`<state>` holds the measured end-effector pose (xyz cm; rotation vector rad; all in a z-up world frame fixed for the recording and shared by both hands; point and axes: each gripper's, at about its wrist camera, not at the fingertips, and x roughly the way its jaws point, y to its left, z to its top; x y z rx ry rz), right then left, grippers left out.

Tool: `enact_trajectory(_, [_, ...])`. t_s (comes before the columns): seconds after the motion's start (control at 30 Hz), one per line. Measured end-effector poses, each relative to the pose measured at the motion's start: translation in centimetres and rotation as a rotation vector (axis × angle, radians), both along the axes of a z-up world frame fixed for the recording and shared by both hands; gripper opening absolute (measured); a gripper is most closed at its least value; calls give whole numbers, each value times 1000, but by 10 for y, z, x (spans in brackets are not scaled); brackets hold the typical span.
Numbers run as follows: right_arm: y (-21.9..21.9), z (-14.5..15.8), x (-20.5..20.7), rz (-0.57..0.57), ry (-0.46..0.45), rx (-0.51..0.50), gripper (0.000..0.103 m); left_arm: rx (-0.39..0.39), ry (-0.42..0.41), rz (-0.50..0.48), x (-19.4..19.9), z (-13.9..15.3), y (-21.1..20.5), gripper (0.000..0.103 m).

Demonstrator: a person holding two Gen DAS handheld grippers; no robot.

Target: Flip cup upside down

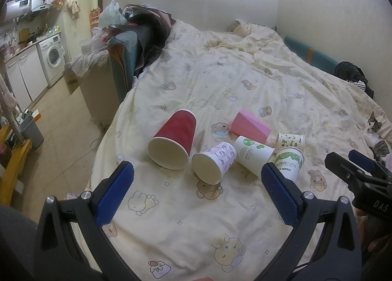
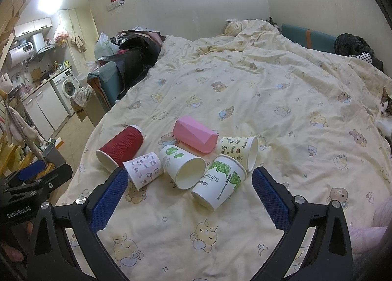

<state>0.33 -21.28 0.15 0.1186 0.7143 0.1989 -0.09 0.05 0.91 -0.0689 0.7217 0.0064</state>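
A small lived-in room with a kitchen corner and washing machine at the left; most of the view is a bed under a pale yellow cartoon-print duvet. Six cups lie tipped on their sides in a loose cluster near the bed's near edge: a red ribbed cup, a small pink-patterned cup, a white cup with a green sprout, a white cup with green leaves, a yellow patterned cup, and a pink faceted cup. A cat lies at the bed's right side. The left claw hovers just short of the cups, its blue pads spread wide and empty. The right claw is likewise spread wide and empty, nearest the leaf cup. Likely best: close across one cup's side wall mid-body, lift clear of neighbours, rotate mouth-down, and set it gently, since the soft duvet may tip it.
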Motion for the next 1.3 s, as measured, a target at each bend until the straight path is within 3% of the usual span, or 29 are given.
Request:
enact_trajectory(0.5, [-4,-4,2,-7,28,23,103,-7,23,9,4,5,3,103])
enact_trajectory(0.93, [-26,31,33,4,51,34,103,-8,43,6,43,22,13,103])
enact_trajectory(1.1, [-37,28,52,10,90,44,103,12,87,1,69,24,15,103])
enact_trajectory(1.3, [-43,17,78,1,144,72,103,2,196,-9,103,6,17,103])
